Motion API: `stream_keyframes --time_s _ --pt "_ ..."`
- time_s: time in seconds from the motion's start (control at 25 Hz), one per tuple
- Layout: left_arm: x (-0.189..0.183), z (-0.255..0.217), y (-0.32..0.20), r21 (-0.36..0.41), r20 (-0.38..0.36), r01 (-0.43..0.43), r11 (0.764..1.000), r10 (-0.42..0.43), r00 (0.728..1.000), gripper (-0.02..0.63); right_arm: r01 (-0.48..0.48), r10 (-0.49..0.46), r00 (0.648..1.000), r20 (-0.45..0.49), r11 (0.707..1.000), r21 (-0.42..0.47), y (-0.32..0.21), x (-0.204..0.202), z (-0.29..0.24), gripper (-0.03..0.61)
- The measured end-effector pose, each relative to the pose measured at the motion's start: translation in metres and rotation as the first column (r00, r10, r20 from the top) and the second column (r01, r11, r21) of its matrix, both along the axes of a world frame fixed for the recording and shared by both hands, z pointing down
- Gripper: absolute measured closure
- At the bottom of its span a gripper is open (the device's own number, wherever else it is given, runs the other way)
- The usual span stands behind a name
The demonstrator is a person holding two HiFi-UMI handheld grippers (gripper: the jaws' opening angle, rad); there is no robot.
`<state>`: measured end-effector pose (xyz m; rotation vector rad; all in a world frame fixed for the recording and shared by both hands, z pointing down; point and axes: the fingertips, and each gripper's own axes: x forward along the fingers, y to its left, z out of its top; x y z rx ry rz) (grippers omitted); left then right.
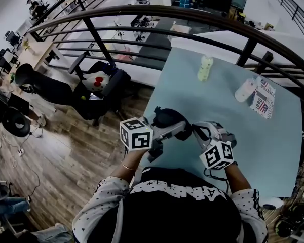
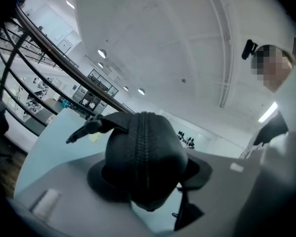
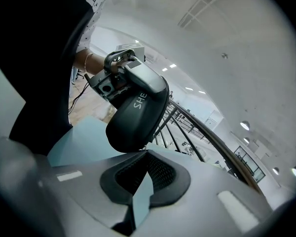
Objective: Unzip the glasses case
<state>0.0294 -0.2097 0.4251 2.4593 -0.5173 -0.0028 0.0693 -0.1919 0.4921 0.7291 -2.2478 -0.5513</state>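
Over the near edge of the pale blue table (image 1: pixel 273 135), the black glasses case (image 1: pixel 168 118) sat clamped in my left claw (image 1: pixel 167 131), its zip seam facing that claw and closed along the stretch in sight. My right claw (image 1: pixel 198 131) hung just beside the case's end — jaws pinched all but together, nothing visible between them. The zip pull (image 2: pixel 84 130) stuck out from one end.

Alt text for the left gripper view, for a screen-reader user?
A black glasses case sits clamped end-on in the left claw, its closed zipper running down the middle toward the camera. A black pull tab sticks out to its upper left, above a pale blue table.
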Motion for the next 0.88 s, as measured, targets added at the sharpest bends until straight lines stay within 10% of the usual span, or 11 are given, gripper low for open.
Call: stream_keyframes --time_s 0.88 --pt "0.013 0.016 0.009 -0.029 0.042 -0.062 0.998 0.063 0.997 0.614 0.024 -0.022 0.999 -0.026 0.998 0.053 -0.004 -0.002 -0.008 0.574"
